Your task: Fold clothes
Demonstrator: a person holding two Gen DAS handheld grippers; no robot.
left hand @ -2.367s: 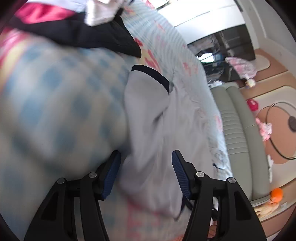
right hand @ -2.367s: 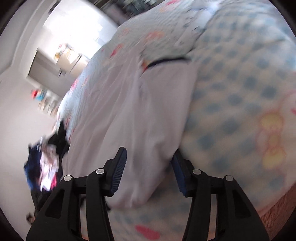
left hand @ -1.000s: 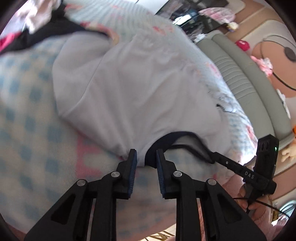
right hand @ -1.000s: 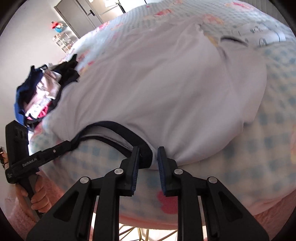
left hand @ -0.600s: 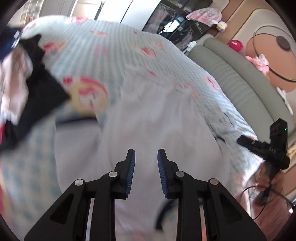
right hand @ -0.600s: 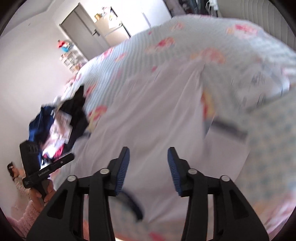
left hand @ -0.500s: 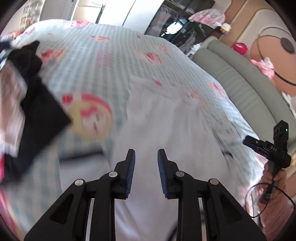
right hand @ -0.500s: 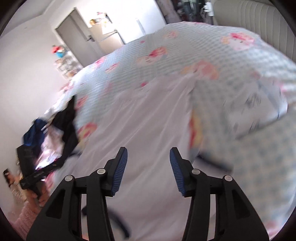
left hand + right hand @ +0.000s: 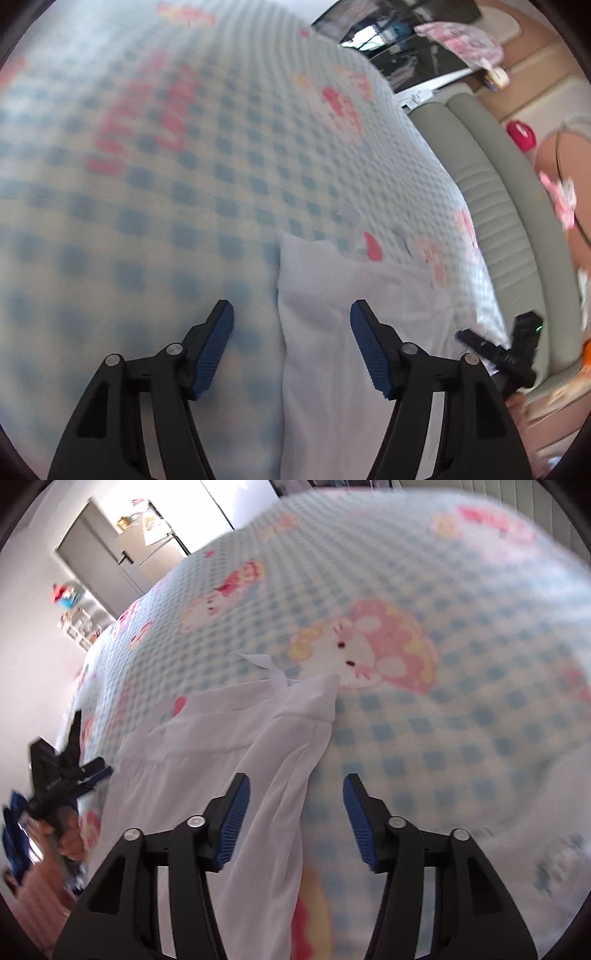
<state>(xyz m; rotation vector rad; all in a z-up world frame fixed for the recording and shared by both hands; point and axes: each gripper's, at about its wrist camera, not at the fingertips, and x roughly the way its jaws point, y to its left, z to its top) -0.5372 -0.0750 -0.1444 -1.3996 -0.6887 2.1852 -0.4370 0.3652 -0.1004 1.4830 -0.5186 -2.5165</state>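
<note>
White thin-fabric garment (image 9: 332, 314) is lying spread on the blue-and-white checked bedspread with pink cartoon prints (image 9: 155, 177), its upper corners reaching toward the middle of that bedspread. In the left wrist view, the left gripper (image 9: 291, 325) is hovering over the garment's left edge, its blue-padded jaws standing wide apart and gripping nothing, one finger over bare bedspread and the other over white cloth. Right of the garment, the second black handheld gripper is showing at the bedspread's edge, beside the grey-green ribbed padded headboard (image 9: 491, 206).

In the right wrist view, a hand (image 9: 66, 834) is holding the other black tool off the bedspread's left side. The garment (image 9: 229, 753) is lying right of it, creased lengthwise, with a small white tab poking out at its top. The right gripper (image 9: 295, 794) is hanging above the garment's right edge, jaws spread wide and empty, straddling the boundary between cloth and bedspread (image 9: 424, 590)
</note>
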